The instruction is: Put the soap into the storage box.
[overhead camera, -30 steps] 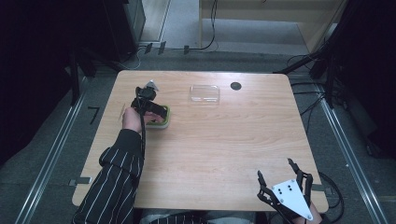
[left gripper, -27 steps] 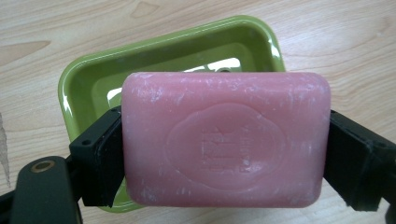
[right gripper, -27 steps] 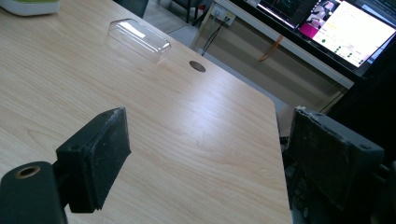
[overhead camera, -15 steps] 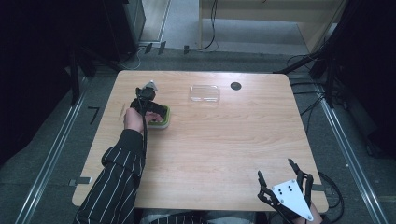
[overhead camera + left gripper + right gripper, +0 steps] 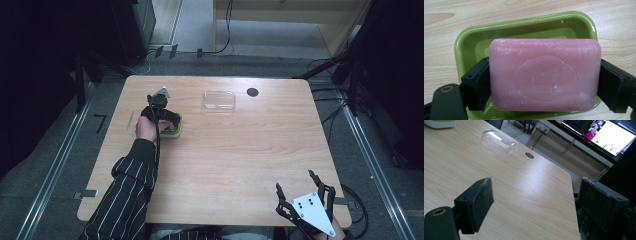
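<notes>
Little has shifted since a second ago beyond a slight turn of the hand over the dish, with the right hand-held gripper idle at the near worktop edge, jaws wide apart and empty. Farther off, the left hand-held gripper is clamped on the pink soap bar by its two short ends, over the green soap dish. Whether the bar rests in the dish is unclear; the clear lid lies beyond, likely left to fit.
</notes>
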Motion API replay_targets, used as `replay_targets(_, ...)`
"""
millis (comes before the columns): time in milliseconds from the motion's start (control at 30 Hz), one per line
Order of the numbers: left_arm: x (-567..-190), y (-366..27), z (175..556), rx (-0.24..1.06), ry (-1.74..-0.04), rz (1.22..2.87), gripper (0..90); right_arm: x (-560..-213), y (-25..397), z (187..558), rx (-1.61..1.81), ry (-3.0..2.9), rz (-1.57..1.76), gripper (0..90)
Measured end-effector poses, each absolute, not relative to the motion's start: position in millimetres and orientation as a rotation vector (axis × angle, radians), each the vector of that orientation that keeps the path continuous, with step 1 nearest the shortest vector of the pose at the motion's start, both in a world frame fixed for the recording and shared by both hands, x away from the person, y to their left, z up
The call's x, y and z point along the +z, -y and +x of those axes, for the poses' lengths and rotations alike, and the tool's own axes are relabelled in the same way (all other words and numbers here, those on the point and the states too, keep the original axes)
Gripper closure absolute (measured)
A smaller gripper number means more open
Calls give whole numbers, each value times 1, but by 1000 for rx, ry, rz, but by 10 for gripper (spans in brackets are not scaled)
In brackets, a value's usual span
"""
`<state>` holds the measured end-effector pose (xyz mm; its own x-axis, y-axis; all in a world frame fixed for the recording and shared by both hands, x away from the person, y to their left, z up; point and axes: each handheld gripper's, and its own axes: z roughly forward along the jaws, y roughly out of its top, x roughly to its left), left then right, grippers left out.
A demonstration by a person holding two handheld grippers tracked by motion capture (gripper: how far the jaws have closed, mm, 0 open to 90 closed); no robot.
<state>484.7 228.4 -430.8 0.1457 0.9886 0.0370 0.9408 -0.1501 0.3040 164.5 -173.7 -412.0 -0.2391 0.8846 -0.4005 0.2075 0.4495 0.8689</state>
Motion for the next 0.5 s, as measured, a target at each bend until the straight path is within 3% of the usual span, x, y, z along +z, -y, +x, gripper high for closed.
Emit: replay_targets(500, -437, -232, 487, 309, -1937, 2168, 135, -412, 174, 165, 860, -1719, 946, 130)
